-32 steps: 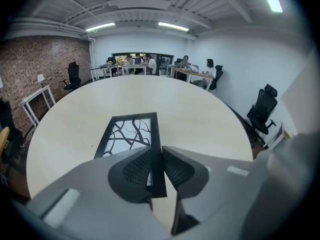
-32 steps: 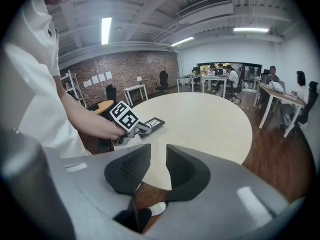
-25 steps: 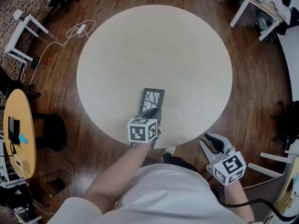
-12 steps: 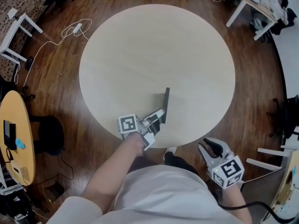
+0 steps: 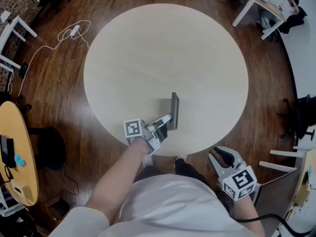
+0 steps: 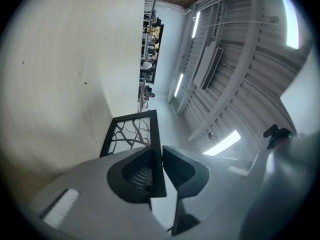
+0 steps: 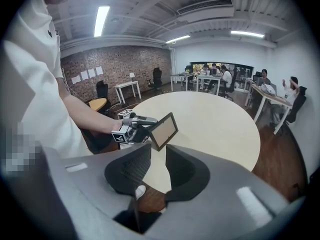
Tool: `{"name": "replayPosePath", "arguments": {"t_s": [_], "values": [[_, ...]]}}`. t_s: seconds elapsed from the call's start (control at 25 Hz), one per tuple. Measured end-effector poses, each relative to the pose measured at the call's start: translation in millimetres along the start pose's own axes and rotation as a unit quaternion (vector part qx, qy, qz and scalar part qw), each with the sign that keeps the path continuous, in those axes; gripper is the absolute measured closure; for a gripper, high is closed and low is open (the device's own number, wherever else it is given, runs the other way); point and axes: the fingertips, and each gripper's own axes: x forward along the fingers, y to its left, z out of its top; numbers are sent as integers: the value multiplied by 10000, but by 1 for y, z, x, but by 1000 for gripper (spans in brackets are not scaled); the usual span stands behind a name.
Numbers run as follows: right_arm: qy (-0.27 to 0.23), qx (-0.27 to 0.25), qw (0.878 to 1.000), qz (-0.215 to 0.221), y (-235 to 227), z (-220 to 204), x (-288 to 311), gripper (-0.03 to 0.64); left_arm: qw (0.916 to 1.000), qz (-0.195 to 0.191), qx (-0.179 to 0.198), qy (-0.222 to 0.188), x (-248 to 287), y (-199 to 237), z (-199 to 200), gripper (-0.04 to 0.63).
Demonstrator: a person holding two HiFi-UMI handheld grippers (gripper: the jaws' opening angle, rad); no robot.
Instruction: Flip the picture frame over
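The black picture frame (image 5: 174, 110) stands on its long edge near the front of the round pale table (image 5: 163, 48), edge-on in the head view. My left gripper (image 5: 168, 121) grips its near end, rolled onto its side. In the left gripper view the frame (image 6: 131, 134), with a branch pattern, runs between the jaws of my left gripper (image 6: 161, 156); the pads touch its rim as the jaws are opening. The right gripper view shows the frame's (image 7: 162, 130) plain tan back. My right gripper (image 5: 220, 157) hangs off the table's front right, jaws apart and empty (image 7: 157, 169).
A small round wooden table (image 5: 12, 152) stands on the floor at left. White cables (image 5: 69, 33) lie on the dark wood floor at the back left. White desks (image 5: 256, 4) stand at the back right, and people (image 7: 220, 76) sit at desks far behind.
The frame lay flat with its branch picture up; it now stands on edge. My left gripper has rolled over with it. The right gripper has shifted slightly.
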Motion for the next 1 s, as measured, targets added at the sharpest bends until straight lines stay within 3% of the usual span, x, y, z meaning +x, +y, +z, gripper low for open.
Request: {"name": "replayPosePath", "arguments": {"t_s": [0.32,0.72,0.88,1.0], "values": [[-65,207,9994,-287,25,6,7,520,9973,225,255,653,-14,6,5,525],[44,599,9960,-666,41,-11,0,520,9936,362,133,1062,-18,25,7,515],[39,683,9944,-800,43,-11,-3,520,9846,942,517,1381,-22,42,5,505],[7,728,9936,-859,45,-10,-4,520,9772,1387,580,1499,-23,52,5,505]]}}
